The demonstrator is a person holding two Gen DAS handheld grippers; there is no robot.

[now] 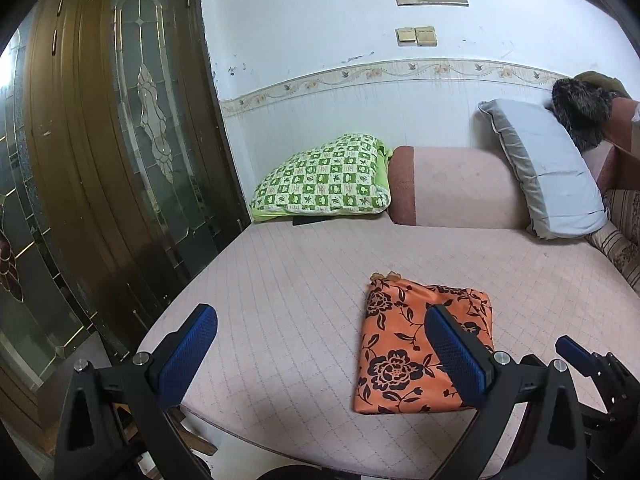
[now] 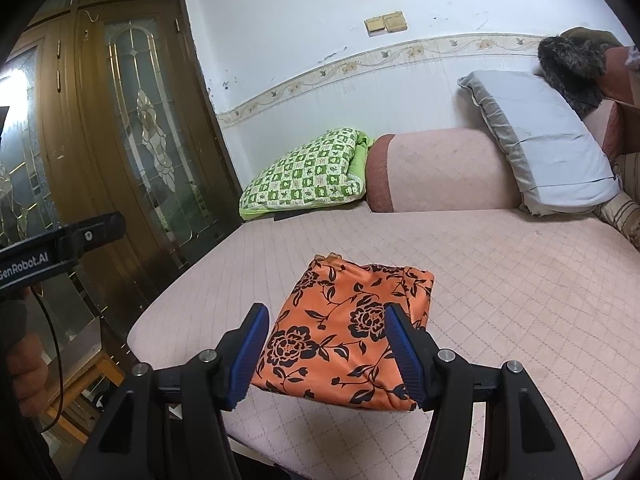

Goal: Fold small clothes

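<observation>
An orange garment with black flowers (image 1: 404,348) lies folded into a flat rectangle on the pink quilted bed (image 1: 288,280). It also shows in the right wrist view (image 2: 344,332). My left gripper (image 1: 320,344) is open and empty, held above the bed just left of the garment, its right finger over the garment's edge. My right gripper (image 2: 326,344) is open and empty, held above the garment's near end. The right gripper's finger (image 1: 576,356) shows at the lower right of the left wrist view.
A green checked folded quilt (image 1: 324,180), a pink bolster (image 1: 456,188) and a grey pillow (image 1: 548,168) lie along the wall at the bed's far side. A brown glass-panelled door (image 1: 120,140) stands close to the bed's left edge. A wooden stool (image 2: 80,392) is below left.
</observation>
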